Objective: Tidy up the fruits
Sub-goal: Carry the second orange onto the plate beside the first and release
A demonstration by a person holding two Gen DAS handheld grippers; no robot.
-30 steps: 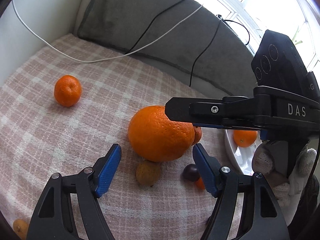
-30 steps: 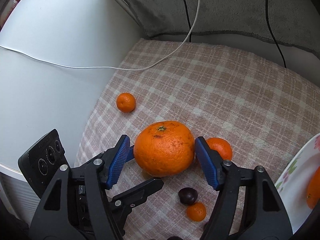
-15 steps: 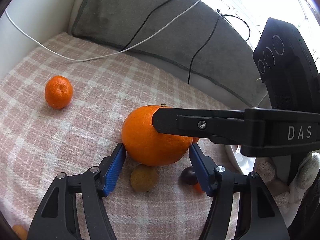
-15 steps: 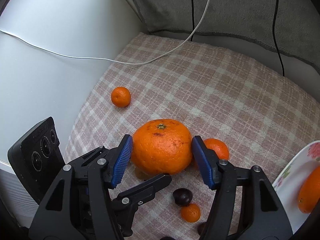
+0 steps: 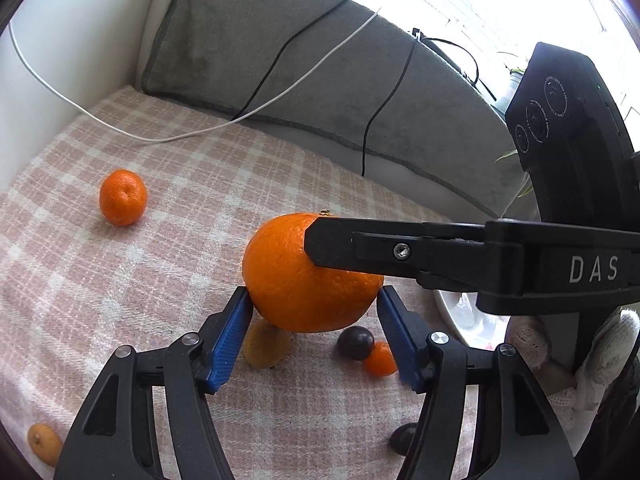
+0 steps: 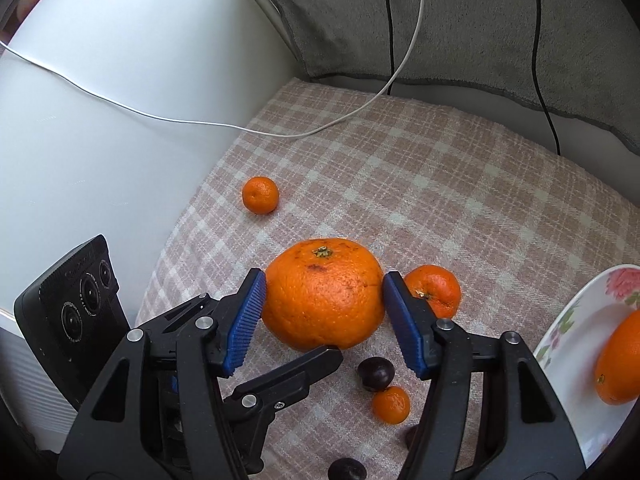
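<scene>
We have both grippers on the big orange (image 6: 324,294): the right gripper (image 6: 323,322) has its blue pads (image 6: 245,322) pressed on the fruit's two sides, and the left gripper (image 5: 314,332) clamps it lower down from the crossing direction, its pads (image 5: 231,340) touching the underside. The orange sits between all four fingers, and from these views we cannot tell whether it is resting on the checked blanket (image 6: 440,184) or just clear of it.

To do this step well, we judge that the two hands must move as one. If either pulls ahead, the round skin may roll out of the pads. We would lift straight up first, clearing the small fruit directly beneath and just ahead of the fingers: a dark plum (image 6: 376,374), a tiny mandarin (image 6: 391,405), a yellowish fruit (image 5: 266,344) and a mandarin (image 6: 434,290) just beyond the right gripper's right finger. Only then would we swing toward the flowered plate (image 6: 560,344) off to the right gripper's right, where another orange (image 6: 620,360) already lies, and set ours beside it, not on it.

Another mandarin (image 6: 260,195) lies well ahead to the left, out of the way.
</scene>
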